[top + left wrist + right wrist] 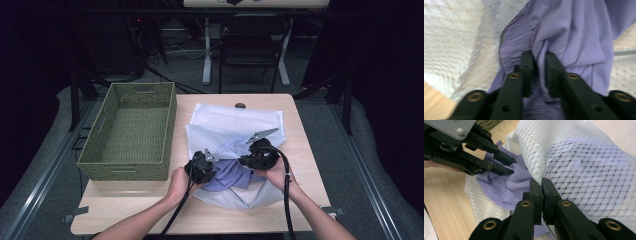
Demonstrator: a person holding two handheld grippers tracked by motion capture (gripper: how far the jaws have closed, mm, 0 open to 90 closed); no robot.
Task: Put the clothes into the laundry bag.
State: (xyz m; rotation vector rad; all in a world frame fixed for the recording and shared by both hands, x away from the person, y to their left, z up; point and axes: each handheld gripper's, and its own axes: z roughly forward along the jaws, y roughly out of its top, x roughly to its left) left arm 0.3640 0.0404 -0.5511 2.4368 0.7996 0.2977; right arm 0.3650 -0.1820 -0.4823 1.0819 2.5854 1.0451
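A purple garment point(231, 176) lies partly inside a white mesh laundry bag point(235, 122) on the wooden table. My left gripper point(539, 53) is shut on a gathered fold of the purple garment point(574, 30) at the bag's mouth. In the right gripper view, the left gripper point(510, 166) comes in from the upper left and pinches that cloth point(499, 187). My right gripper point(541, 182) is shut on the edge of the mesh bag point(584, 170) and holds it raised over the garment. In the high view both grippers, left point(204, 167) and right point(250, 161), sit close together at the bag's near end.
A green woven basket point(125, 170) stands on the table's left side, beside the bag. Bare wood point(150, 210) runs along the table's near edge. A chair point(247, 45) and a desk frame stand beyond the far edge.
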